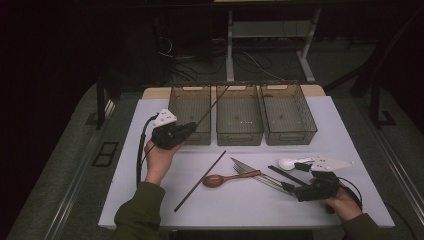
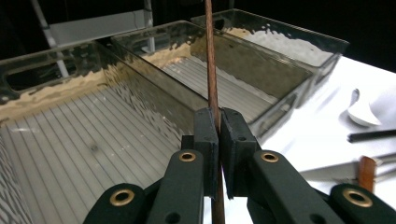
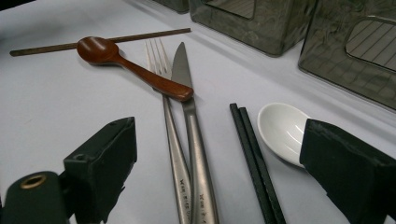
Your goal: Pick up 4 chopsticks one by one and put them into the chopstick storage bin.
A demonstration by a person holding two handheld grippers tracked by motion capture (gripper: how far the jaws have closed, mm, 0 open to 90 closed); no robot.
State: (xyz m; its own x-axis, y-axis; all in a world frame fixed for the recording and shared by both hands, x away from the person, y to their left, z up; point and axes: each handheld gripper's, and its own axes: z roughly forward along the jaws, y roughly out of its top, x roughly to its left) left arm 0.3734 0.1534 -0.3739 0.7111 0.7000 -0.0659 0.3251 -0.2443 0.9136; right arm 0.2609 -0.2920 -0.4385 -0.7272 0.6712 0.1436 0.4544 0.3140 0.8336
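Three smoky bins (image 1: 239,119) were our landmark. Over the leftmost bin, our left gripper (image 1: 189,129) pinched a brown chopstick (image 2: 211,60) tight; tilted, it risked slipping or snagging a rim. Before the bins, our right gripper (image 1: 292,189) gaped empty above a fork (image 3: 169,121).

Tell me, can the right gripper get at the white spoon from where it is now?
Probably yes. The right gripper stands open just short of the white spoon, whose bowl lies bare on the table. The black chopsticks lie right beside it, so a careless closing might catch them too.
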